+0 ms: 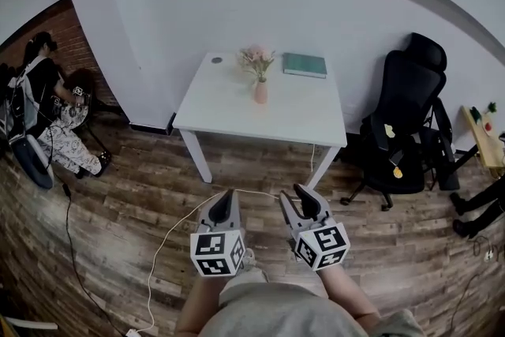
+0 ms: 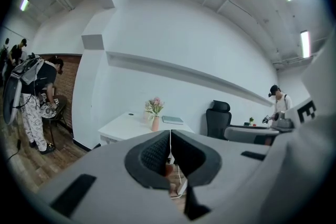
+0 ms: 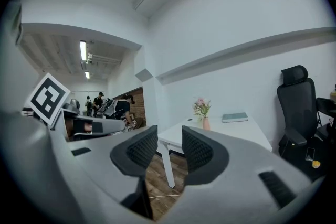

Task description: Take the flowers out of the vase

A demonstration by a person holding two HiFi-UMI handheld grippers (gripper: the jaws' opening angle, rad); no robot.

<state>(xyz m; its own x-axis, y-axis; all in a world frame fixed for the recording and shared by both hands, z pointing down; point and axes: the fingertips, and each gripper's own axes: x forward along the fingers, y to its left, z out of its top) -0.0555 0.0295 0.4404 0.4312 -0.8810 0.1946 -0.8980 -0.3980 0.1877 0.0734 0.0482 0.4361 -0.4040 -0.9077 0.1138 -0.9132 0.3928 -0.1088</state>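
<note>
A small pink vase (image 1: pixel 259 92) holding pink flowers (image 1: pixel 256 59) stands upright toward the back of a white table (image 1: pixel 229 102), far ahead of both grippers. My left gripper (image 1: pixel 226 198) hovers over the wood floor well short of the table, its pads together with nothing between them. My right gripper (image 1: pixel 303 192) hangs beside it, open and empty. In the left gripper view the vase (image 2: pixel 155 124) and flowers (image 2: pixel 155 106) show small above the left gripper (image 2: pixel 170 136). The right gripper view has the vase (image 3: pixel 206 123) beyond the right gripper (image 3: pixel 169 139).
A green book (image 1: pixel 304 65) lies on the table behind the vase, and a small dark disc (image 1: pixel 216 59) sits at its back left. A black office chair (image 1: pixel 406 114) stands to the right. A person (image 1: pixel 39 83) bends over at the far left. A white cable (image 1: pixel 170 241) trails across the floor.
</note>
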